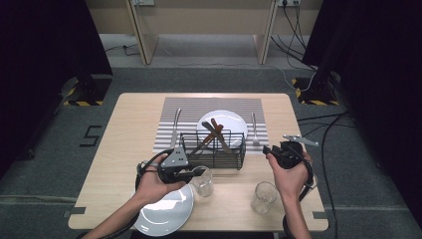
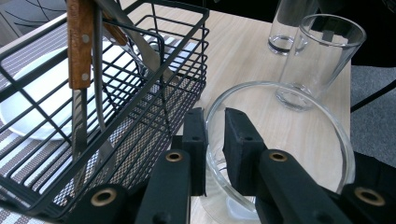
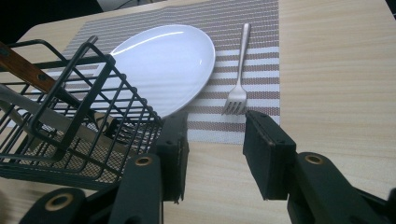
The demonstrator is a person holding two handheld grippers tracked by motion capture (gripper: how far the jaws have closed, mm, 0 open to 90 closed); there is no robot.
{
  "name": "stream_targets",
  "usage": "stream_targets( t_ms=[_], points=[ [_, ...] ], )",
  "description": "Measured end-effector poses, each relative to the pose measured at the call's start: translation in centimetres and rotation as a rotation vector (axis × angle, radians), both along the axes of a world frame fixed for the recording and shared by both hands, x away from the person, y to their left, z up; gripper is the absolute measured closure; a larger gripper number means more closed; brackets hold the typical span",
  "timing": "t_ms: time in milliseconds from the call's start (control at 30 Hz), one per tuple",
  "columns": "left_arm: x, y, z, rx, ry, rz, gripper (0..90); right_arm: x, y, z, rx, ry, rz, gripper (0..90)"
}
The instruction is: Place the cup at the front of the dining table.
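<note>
In wire basket [image 1: 214, 149]: wooden-handled knives [image 1: 215, 130].

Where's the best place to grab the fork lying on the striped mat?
Grip the fork across its slim handle, coming straight down from above. It lies flat beside the plate, tines toward the right gripper, whose open jaws already stand wider than the handle.

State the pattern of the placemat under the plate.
The placemat has grey and white stripes, clearest in the right gripper view.
</note>
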State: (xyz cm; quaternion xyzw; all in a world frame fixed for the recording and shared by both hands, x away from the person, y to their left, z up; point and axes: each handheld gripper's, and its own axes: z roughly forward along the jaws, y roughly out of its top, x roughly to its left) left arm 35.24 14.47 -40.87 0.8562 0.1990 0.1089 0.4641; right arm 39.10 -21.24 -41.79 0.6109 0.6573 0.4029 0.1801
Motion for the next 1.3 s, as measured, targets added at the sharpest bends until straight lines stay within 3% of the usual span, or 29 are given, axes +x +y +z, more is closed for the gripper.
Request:
stream_targets(
  t_ms=[1300],
  points=[
    [-0.9,3.8,0.6,-0.029,-0.014,0.070,78.9,0.0,-0.1,-0.1,0.008,-0.003,0.000,59.8]
  ],
)
